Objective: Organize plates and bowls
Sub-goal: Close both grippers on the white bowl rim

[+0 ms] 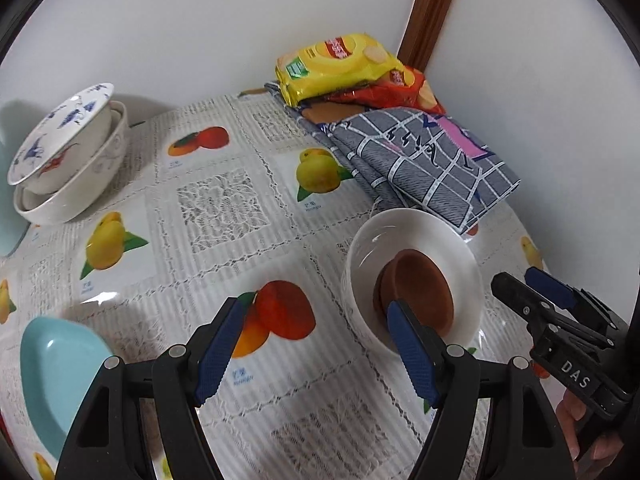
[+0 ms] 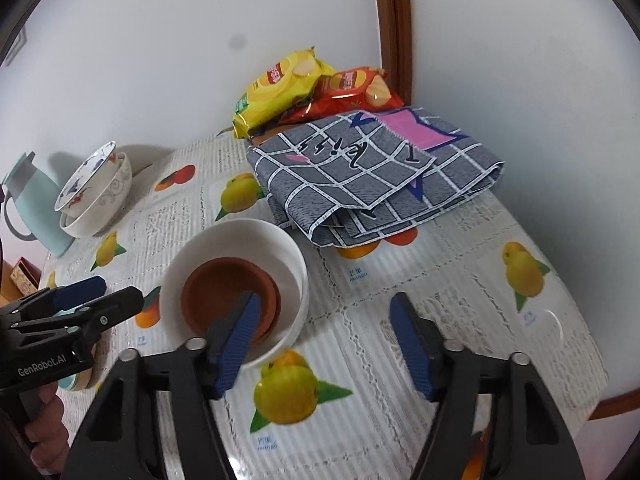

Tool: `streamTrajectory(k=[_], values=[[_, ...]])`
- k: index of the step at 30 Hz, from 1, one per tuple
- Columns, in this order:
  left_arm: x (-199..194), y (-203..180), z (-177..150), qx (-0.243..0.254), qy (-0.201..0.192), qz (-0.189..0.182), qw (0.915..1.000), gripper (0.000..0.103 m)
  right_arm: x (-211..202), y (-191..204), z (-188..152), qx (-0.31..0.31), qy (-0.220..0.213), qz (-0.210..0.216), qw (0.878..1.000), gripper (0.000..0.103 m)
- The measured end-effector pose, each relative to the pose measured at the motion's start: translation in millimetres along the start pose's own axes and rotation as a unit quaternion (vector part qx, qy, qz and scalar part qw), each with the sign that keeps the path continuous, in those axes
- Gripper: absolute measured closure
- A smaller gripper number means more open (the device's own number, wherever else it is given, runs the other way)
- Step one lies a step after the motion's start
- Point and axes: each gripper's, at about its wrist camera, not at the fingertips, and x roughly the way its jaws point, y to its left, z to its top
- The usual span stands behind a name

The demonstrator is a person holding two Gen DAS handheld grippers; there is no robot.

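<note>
A white bowl (image 1: 416, 248) holds stacked brown saucers (image 1: 420, 288); it also shows in the right wrist view (image 2: 240, 240) with the saucers (image 2: 228, 288) inside. My left gripper (image 1: 316, 320) is open and empty, its right finger over the bowl's near rim. My right gripper (image 2: 324, 316) is open and empty, its left finger over the bowl's near side. A stack of patterned white bowls (image 1: 68, 160) stands at the far left, also seen in the right wrist view (image 2: 96, 196). A light blue plate (image 1: 56, 364) lies at the near left.
A folded grey checked cloth (image 1: 420, 160) and yellow and red snack bags (image 1: 340, 68) lie at the far corner by the wall. A light blue jug (image 2: 28, 204) stands beside the patterned bowls. The fruit-print tablecloth (image 2: 460, 280) ends at the right edge.
</note>
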Motion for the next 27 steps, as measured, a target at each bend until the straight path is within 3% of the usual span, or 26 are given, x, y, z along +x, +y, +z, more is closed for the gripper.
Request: streamTrajectory(k=[5, 9, 15, 27], values=[[21.4, 1.3, 6.1, -0.006, 0.025, 0.004, 0.9997, 0.030, 22.3, 1.9, 5.0, -0.002, 0.022, 0.010, 1.000, 0.049], [33.9, 7.3, 8.1, -0.015, 0.035, 0.009, 0.9992, 0.031, 39.8, 4.3, 7.3, -0.006, 0.045, -0.011, 0.999, 0.054], [47.0, 8.2, 16.0, -0.003, 0.045, 0.013, 0.9989, 0.032, 59.1, 7.4, 11.9, -0.019, 0.073, -0.042, 0.996, 0.056], [64.1, 11.2, 14.7, -0.004, 0.063, -0.007, 0.9980, 0.031, 70.9, 6.7, 10.8, -0.004, 0.094, -0.032, 0.995, 0.056]])
